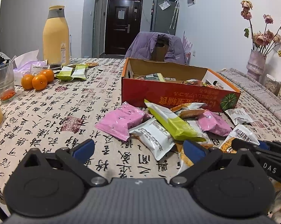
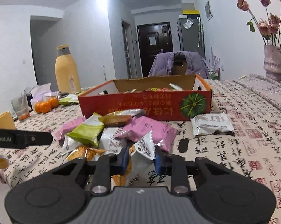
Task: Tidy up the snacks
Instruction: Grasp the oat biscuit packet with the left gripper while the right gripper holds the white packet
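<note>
The snacks lie in a loose heap on the worktop [image 2: 233, 149], just in front of the long side of the orange box [image 2: 140, 106], which already holds several packets. The right gripper [image 2: 141, 157] is closed on the crimped end of a white packet [image 2: 145, 145] at the near edge of the heap; the wrapper stands up between the blue pads, so the hold is on film rather than on the contents. The left gripper [image 1: 138, 147] stands wide open over the worktop's near edge, holding nothing, with a white packet [image 1: 153, 136] and a lime-green bar [image 1: 175, 126] just beyond its fingers.

These packets look light and crinkly, with glossy film that is likely slippery. A sealed end or a flat pinch across the middle seems the safest hold; a corner grip may let the packet swing or slide out. The contents are probably brittle, so a hard squeeze on the body risks crushing. Pink packets [image 2: 149, 130] overlap the held one and could be dragged along.
</note>
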A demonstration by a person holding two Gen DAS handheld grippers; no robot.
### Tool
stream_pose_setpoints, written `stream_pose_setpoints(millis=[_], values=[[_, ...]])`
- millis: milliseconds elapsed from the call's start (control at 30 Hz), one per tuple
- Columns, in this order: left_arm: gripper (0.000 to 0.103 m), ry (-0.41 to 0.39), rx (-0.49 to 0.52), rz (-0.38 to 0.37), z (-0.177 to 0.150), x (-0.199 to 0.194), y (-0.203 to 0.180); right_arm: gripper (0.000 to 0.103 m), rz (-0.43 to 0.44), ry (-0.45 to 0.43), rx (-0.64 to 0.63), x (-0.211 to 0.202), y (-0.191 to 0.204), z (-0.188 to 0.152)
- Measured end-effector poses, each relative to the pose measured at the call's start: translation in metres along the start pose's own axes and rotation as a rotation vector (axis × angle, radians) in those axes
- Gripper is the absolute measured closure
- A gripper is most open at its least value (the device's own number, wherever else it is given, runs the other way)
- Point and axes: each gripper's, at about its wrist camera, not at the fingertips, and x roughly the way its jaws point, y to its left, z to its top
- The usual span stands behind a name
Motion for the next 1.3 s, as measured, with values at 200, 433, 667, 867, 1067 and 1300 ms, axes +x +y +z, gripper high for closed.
stream_pose_setpoints(millis=[200, 433, 667, 867, 1067, 1300], values=[[0.000, 0.019, 0.023, -0.014, -0.002, 0.004, -0.014, 0.078, -0.003, -0.045, 0.027, -0.013, -0.012, 0.003], [0.000, 0.067, 0.040, -0.045, -0.009, 0.015, -0.037, 0.079, 0.002, -0.069, 0.053, -0.021, -0.026, 0.002], [0.000, 0.096, 0.066, -0.040, -0.015, 0.030, -0.061, 0.079, 0.010, -0.084, 0.087, -0.026, -0.040, 0.001], [0.005, 0.102, 0.085, -0.015, -0.017, 0.039, -0.077, 0.078, 0.028, -0.093, 0.106, -0.028, -0.048, 0.000], [0.026, 0.111, 0.101, 0.005, -0.019, 0.045, -0.086, 0.079, 0.033, -0.088, 0.131, -0.025, -0.056, -0.001], [0.054, 0.107, 0.111, -0.027, -0.019, 0.044, -0.089, 0.079, 0.033, -0.087, 0.138, -0.025, -0.058, -0.002]])
